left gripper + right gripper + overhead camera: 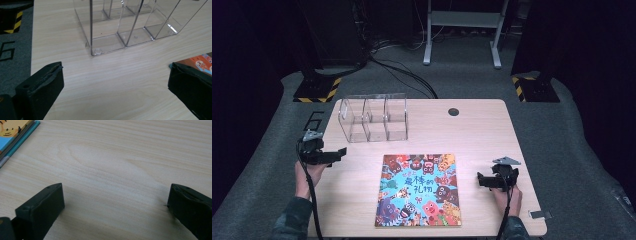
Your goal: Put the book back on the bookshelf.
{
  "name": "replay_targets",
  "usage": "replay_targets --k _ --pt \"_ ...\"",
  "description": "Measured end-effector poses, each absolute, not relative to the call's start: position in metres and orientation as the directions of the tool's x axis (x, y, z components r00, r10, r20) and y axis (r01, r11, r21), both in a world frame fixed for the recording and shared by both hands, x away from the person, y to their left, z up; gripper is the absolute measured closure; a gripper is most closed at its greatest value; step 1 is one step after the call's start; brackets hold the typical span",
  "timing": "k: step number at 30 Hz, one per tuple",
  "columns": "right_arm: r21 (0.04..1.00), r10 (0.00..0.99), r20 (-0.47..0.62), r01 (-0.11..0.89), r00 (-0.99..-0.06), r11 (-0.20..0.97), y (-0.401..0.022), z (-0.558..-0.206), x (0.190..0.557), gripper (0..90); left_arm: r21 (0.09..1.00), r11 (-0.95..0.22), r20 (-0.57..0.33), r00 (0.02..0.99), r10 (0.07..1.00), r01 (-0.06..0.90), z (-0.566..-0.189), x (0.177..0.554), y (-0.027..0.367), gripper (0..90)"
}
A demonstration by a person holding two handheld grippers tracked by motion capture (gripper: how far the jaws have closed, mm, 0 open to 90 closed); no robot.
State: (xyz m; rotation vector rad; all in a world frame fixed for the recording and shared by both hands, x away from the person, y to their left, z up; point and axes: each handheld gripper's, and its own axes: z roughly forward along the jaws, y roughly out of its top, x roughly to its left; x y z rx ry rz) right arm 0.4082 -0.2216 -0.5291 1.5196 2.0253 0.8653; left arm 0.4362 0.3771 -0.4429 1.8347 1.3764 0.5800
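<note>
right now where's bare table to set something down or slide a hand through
Widest free patch: the table right of the clear organizer, behind the picture book, up to the far edge with its small round hole. Narrower bare strips flank the book, one by each hand-held gripper, left and right. Tightest is the gap between organizer and book.

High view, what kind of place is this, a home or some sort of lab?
Probably a lab or recording studio: a lone wooden table on grey carpet, dark surroundings, stand bases marked with yellow-black hazard tape, cables on the floor, and a metal frame behind.
</note>
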Motion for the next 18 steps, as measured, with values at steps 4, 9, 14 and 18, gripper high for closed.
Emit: replay_targets --k 4,9,14,18 --pt "0.717 0.960 0.012 0.671 -0.280 0.187 -0.221 -0.529 0.408 0.4 0.791 -0.156 -0.074 0.346 0.935 0.591 -0.440 0.439 0.365 0.3" --pt "0.718 0.959 0.009 0.669 -0.283 0.190 -0.222 -0.529 0.408 0.5 0.770 -0.192 -0.078 0.388 0.918 0.609 -0.446 0.439 0.351 0.1" --pt "0.711 0.958 0.003 0.674 -0.287 0.200 -0.222 -0.528 0.408 3.0 0.753 -0.211 -0.091 0.416 0.905 0.623 -0.458 0.436 0.336 0.0" --pt "0.754 0.951 0.074 0.641 -0.300 0.144 -0.220 -0.517 0.401 6.8 0.740 -0.231 -0.097 0.440 0.893 0.632 -0.469 0.432 0.324 0.0"
